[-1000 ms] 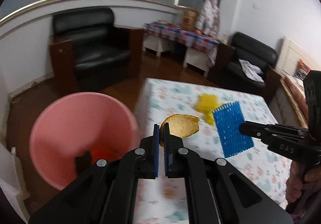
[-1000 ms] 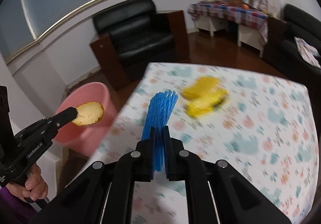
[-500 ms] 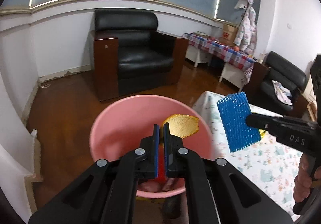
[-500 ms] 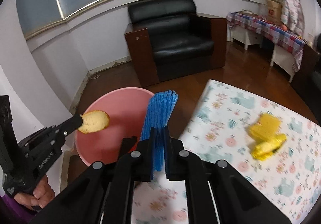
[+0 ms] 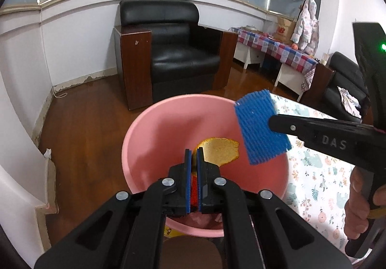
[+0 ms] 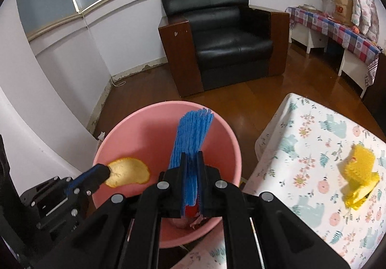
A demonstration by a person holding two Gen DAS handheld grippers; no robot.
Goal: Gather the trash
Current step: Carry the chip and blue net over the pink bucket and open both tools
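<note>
Both grippers have swung off the table over the last second and now hang over the pink bin [image 5: 154,138]; a second ago they were above the floral tablecloth [image 6: 313,172]. The left gripper [image 5: 194,152] is clamped narrow on the orange peel [image 5: 220,150], which sits above the bin's open mouth. The right gripper [image 6: 191,155] is pinched narrow on the blue foam net [image 6: 193,129], also over the bin, toward its right side. Neither piece has been let go yet. Judgement: carry step is done, release is next; both pieces look set to fall inside, though the net overlaps the right rim in the left wrist view, so it is the riskier drop.

View differences: the right wrist view shows yellow trash [image 6: 359,175] lying on the tablecloth to the right, well apart from the bin, so more collecting remains; the left wrist view does not show it. The left wrist view shows the net flat-on as a ribbed rectangle [image 5: 261,128] and the person's right hand [image 5: 361,206] on the handle. Both views show something red low in the bin between the jaws; too hidden to identify.
</note>
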